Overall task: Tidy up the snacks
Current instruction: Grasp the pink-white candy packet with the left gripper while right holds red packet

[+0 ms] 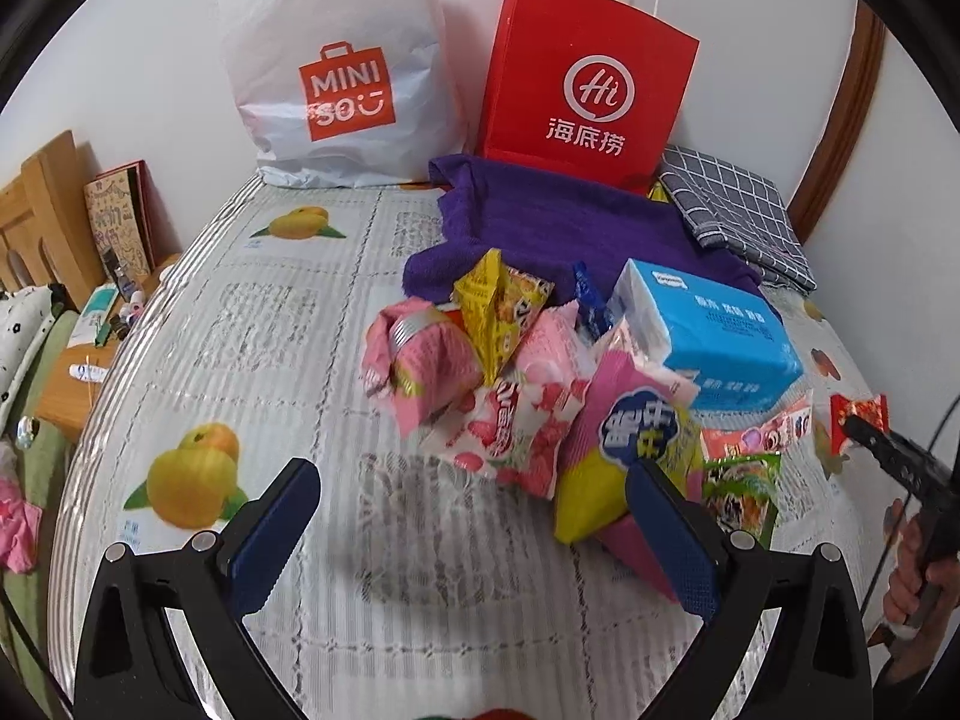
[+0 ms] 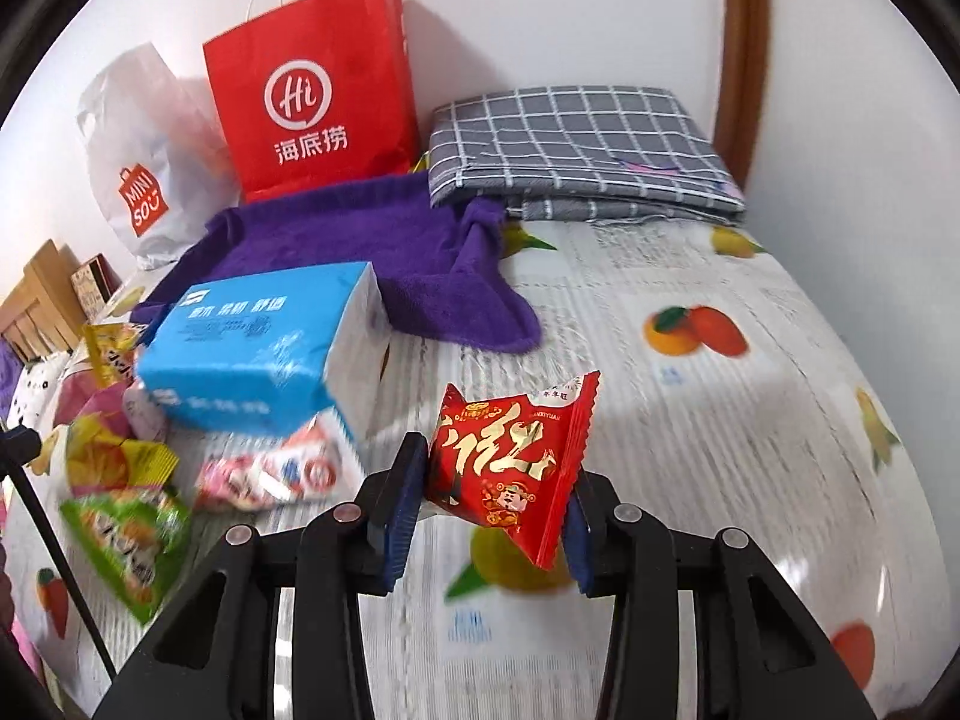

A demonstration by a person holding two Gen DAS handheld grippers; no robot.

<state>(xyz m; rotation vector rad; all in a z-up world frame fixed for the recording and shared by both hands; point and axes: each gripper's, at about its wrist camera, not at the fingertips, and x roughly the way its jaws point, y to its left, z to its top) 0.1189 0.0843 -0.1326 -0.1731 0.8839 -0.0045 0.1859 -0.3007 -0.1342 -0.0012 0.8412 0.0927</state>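
White quilted bed cover [image 2: 750, 420] w/ fruit print = work surface; everything else placed rel. to the blue tissue pack [image 1: 708, 336], the landmark at the heap's top.

Red paper bag [image 1: 585, 78] stands upright well behind tissue pack, against wall; white plastic bag [image 1: 336, 66] beside it, further left in the left-wrist view. Both upright, probably candidate bins for sorting – judgement only, mouths not visible. Purple towel [image 1: 552, 222] lies flat between bags and tissue pack; grey checked cloth [image 2: 576, 144] folded behind-right of pack.

Snack heap [image 1: 510, 384]: touching tissue pack's left and front, packets overlapping, pack rests partly on them. Pink/yellow packet [image 1: 612, 468] leans at front edge; green packet [image 1: 744, 492] just in front-right of pack.

Left gripper [image 1: 468, 534]: tongs wide, nothing between pads, hovering over bare cover in front-left of heap. Prob. waiting to take next packet.

Right gripper [image 2: 492, 504]: tongs narrowed onto small red packet [image 2: 510, 468], pads pinch its two side faces, packet upright, clear of the cover. Sits front-right of tissue pack, apart from heap. Side pinch keeps the crimped ends free, so release should be clean.

Task status (est.): early, heap largely unsorted. Risk: slick wrapper, light pinch, may slip if swung fast.
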